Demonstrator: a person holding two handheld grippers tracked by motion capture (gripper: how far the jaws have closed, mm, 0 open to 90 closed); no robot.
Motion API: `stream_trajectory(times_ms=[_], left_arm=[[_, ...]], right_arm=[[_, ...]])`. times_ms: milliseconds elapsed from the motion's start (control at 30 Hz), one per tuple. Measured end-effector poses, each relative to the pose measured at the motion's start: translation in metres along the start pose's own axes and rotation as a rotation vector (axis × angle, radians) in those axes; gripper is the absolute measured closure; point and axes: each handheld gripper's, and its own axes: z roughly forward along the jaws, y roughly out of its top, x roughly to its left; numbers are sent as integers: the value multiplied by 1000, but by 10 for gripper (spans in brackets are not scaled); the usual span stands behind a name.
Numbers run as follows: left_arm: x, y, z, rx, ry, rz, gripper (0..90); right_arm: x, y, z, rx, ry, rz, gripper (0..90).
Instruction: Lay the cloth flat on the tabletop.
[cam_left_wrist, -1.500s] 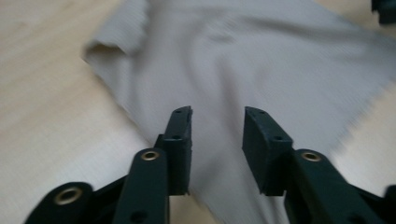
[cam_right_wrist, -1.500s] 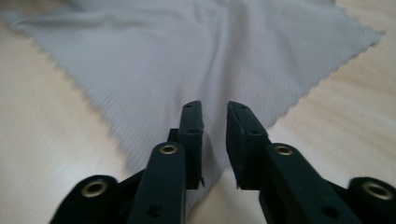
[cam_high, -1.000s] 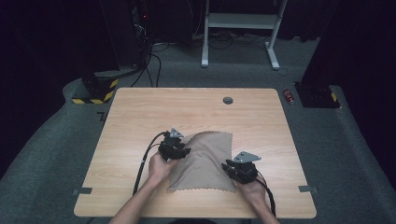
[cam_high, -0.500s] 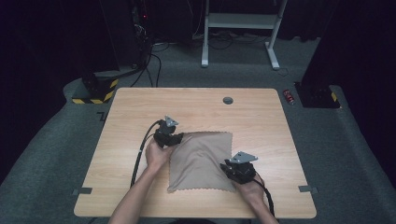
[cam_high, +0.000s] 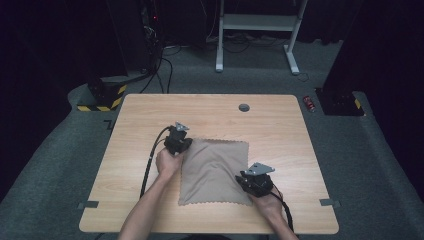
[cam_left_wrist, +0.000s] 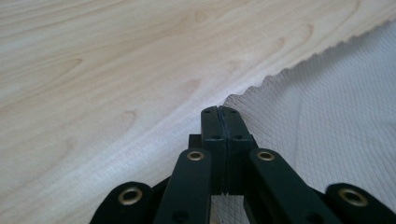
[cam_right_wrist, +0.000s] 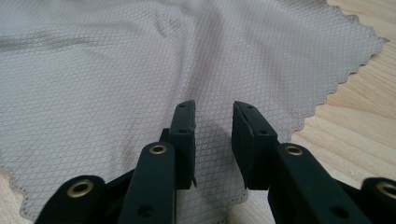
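While the left claw (cam_left_wrist: 219, 112) pinches its corner, the cloth (cam_high: 215, 170) lies flat

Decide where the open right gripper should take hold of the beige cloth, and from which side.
Grip the cloth at its near right corner, coming in low from the person's side. It lies flat on the table, so only its scalloped edge can slip between the jaws, and the right gripper already hovers there, probably easiest.

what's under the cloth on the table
The cloth lies flat on the bare wooden table, with no bump showing. Whatever lies beneath its middle is covered, so only wood at its edges can be confirmed.
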Motion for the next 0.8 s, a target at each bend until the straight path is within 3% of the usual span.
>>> stream_trajectory(times_ms=[100,133,233,267,367,500,533,633,800], left_arm=[[2,6,6,30,54,21,886],[3,6,8,45,79,26,835],[6,0,10,59,84,-27,695],[6,-2,7,52,91,-20,653],[0,-13,-10,3,79,-7,589],[-14,-34,-32,-32,59,47,510],[-17,-40,-35,-44,46,42,498],[-22,-56,-43,-61,14,21,485],[-26,-75,-48,-86,9,-16,464]], right_arm=[[0,0,0,2,0,6,699],[0,0,0,2,-1,6,699],[-1,0,0,6,-2,8,697],[-1,0,0,3,-2,12,694],[-6,0,-2,-14,-10,42,683],[-23,9,-2,-10,-64,86,661],[-34,16,0,4,-72,115,661],[-43,22,5,20,-90,132,658],[-59,34,21,60,-132,164,655]])
